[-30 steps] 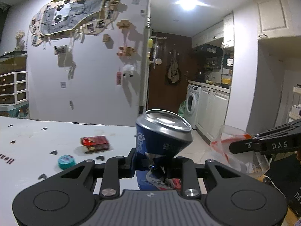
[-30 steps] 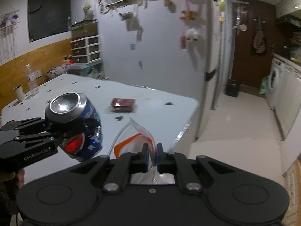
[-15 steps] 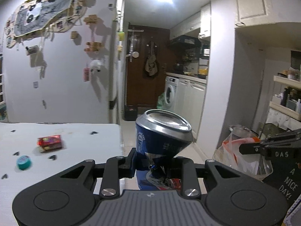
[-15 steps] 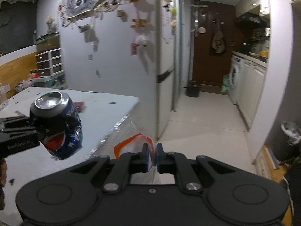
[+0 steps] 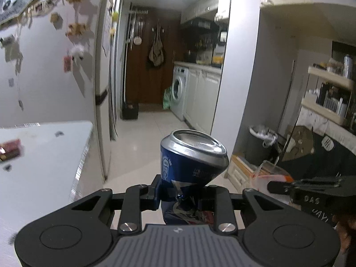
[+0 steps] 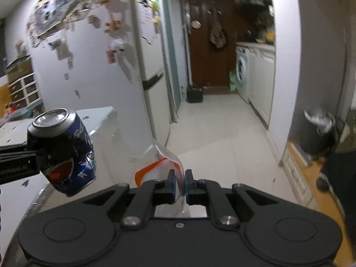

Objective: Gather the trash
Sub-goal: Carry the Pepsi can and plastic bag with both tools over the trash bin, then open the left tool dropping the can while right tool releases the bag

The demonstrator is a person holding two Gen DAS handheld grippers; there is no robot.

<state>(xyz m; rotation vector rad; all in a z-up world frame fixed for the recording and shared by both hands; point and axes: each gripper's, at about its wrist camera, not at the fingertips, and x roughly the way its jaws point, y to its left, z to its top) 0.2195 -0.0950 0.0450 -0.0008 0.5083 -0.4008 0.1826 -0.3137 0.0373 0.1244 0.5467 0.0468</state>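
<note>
My left gripper (image 5: 180, 194) is shut on a dented blue Pepsi can (image 5: 191, 158) and holds it in the air; the can also shows at the left of the right wrist view (image 6: 64, 149). My right gripper (image 6: 179, 182) is shut on a clear plastic bag with an orange strip (image 6: 160, 169); the bag also shows in the left wrist view (image 5: 267, 178), right of the can. A dark trash bin with a white liner (image 5: 262, 144) stands on the floor by the right wall, also in the right wrist view (image 6: 318, 131).
The white table (image 5: 44, 155) with a red packet (image 5: 10, 149) lies to the left. A fridge (image 6: 151, 66) stands beside it. A tiled hallway (image 6: 213, 129) leads to a washing machine (image 5: 178, 89) and a brown door. Shelves (image 5: 327, 95) are at right.
Both views have swung right, away from the table toward the hallway and the trash bin. The can and the bag stay held in the grippers.
</note>
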